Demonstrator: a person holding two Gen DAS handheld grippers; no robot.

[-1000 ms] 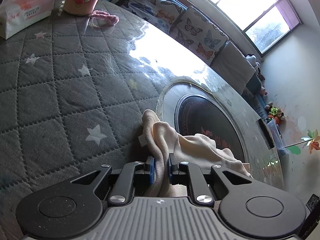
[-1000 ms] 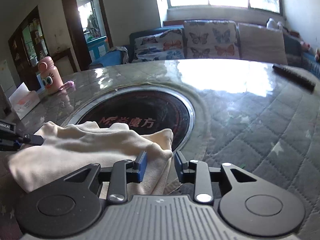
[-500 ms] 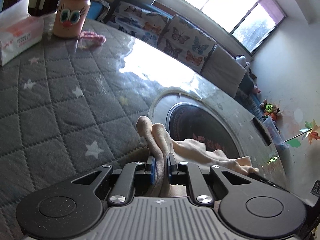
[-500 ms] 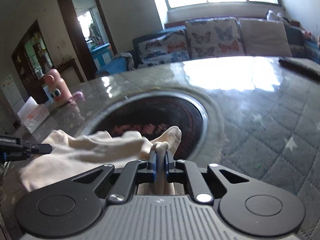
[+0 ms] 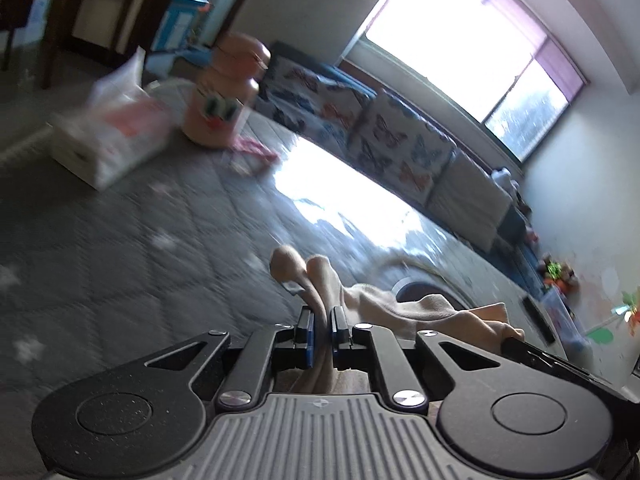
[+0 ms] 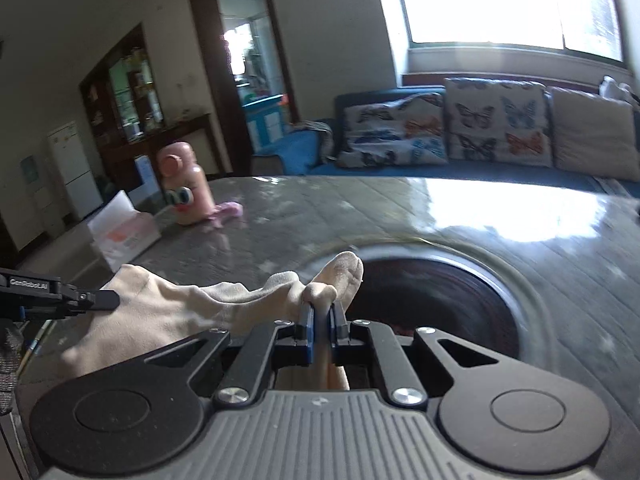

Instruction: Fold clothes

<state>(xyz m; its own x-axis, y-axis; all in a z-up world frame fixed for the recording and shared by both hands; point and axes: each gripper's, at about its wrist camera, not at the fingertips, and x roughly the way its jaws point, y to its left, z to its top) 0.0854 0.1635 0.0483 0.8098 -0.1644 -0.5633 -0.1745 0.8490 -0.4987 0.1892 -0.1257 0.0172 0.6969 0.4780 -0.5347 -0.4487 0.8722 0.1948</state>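
A cream-coloured garment (image 5: 384, 304) hangs stretched between my two grippers, lifted off the table. My left gripper (image 5: 322, 330) is shut on one bunched corner of it, which pokes out past the pads. My right gripper (image 6: 322, 330) is shut on the other corner (image 6: 340, 276). In the right wrist view the cloth (image 6: 168, 308) runs left to the left gripper's fingers (image 6: 96, 300). The left wrist view is blurred by motion.
The round table has a grey quilted star cover (image 5: 120, 248) and a dark round inset (image 6: 452, 296) in the middle. A pink bottle with cartoon eyes (image 6: 184, 188), a tissue box (image 6: 124, 236) and a pink cloth scrap (image 6: 228, 212) stand at the far left. A sofa with butterfly cushions (image 6: 480, 124) lies behind.
The right gripper has closed on the garment's corner. Both grippers have risen and lifted the garment off the table; both cameras now look higher into the room.
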